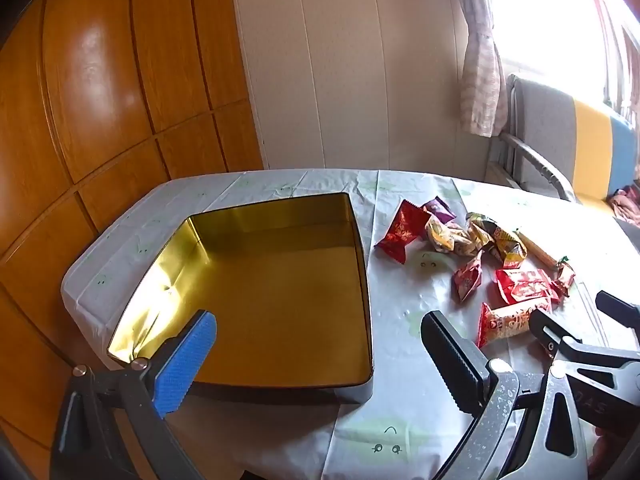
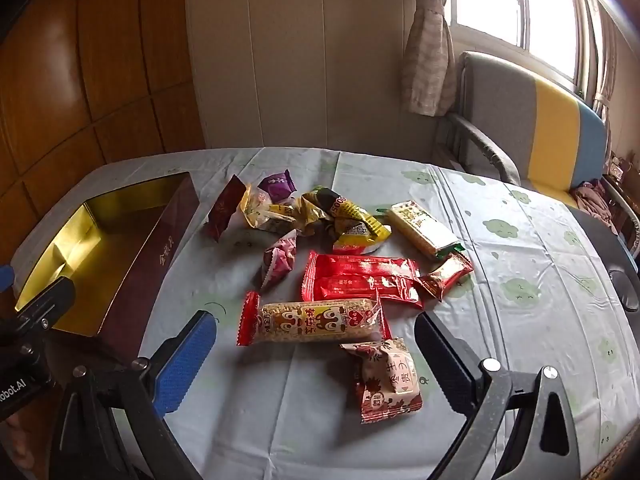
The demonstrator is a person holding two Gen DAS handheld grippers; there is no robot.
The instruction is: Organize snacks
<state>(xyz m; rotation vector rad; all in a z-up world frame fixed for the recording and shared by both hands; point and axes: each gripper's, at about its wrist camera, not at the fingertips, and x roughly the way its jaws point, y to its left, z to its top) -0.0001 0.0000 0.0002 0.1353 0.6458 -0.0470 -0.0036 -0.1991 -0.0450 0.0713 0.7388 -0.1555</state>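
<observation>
An empty gold-lined tin box (image 1: 264, 296) (image 2: 96, 256) with dark red outer walls sits on the table's left part. To its right lie several wrapped snacks: a sesame bar in a red-ended wrapper (image 2: 312, 320) (image 1: 508, 322), a red flat pack (image 2: 360, 280), a brown-and-cream pack (image 2: 390, 380), a green-edged wafer pack (image 2: 424, 228), a pink candy (image 2: 280, 260). My left gripper (image 1: 320, 336) hovers open over the box's near edge, nothing between its fingers. My right gripper (image 2: 316, 340) stands open over the sesame bar and the brown pack, apart from both.
A pale tablecloth (image 2: 520, 280) with green cloud prints covers the table. A striped chair (image 2: 552, 128) stands at the back right by the window and curtain (image 2: 428, 40). Wooden panels (image 1: 100, 100) lie behind the table on the left. The right gripper's body (image 1: 580, 344) shows in the left wrist view.
</observation>
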